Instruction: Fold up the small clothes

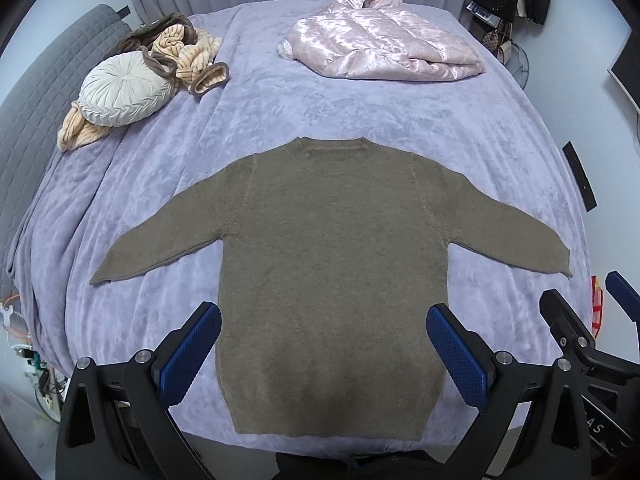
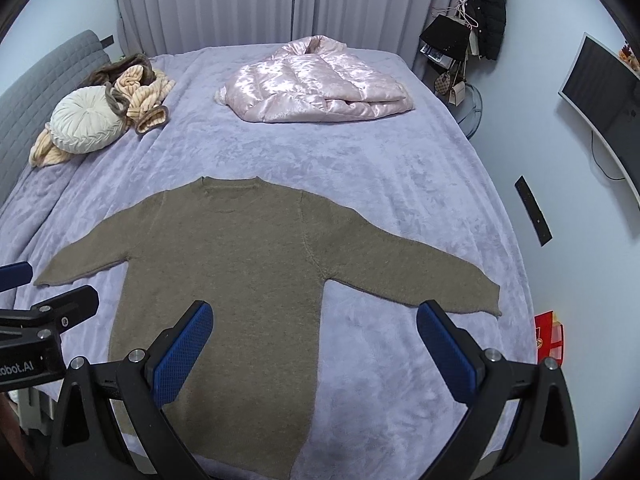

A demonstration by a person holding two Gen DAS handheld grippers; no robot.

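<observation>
A small olive-brown knit sweater (image 1: 328, 264) lies flat on the lavender bed cover (image 1: 360, 112), neck away from me, both sleeves spread sideways. It also shows in the right wrist view (image 2: 240, 280). My left gripper (image 1: 324, 328) is open, held above the sweater's lower body, its blue pads on either side of it. My right gripper (image 2: 314, 324) is open and empty, above the sweater's right side near the right sleeve (image 2: 432, 276). The right gripper also shows at the edge of the left wrist view (image 1: 580, 320), and the left gripper shows at the edge of the right wrist view (image 2: 48, 300).
A pink quilted jacket (image 1: 384, 44) lies at the far side of the bed. A round cream cushion (image 1: 124, 92) and a striped beige garment (image 1: 188, 56) lie at the far left by the grey headboard (image 1: 44, 92). A monitor (image 2: 600, 96) and hanging bags (image 2: 460, 40) are at the right.
</observation>
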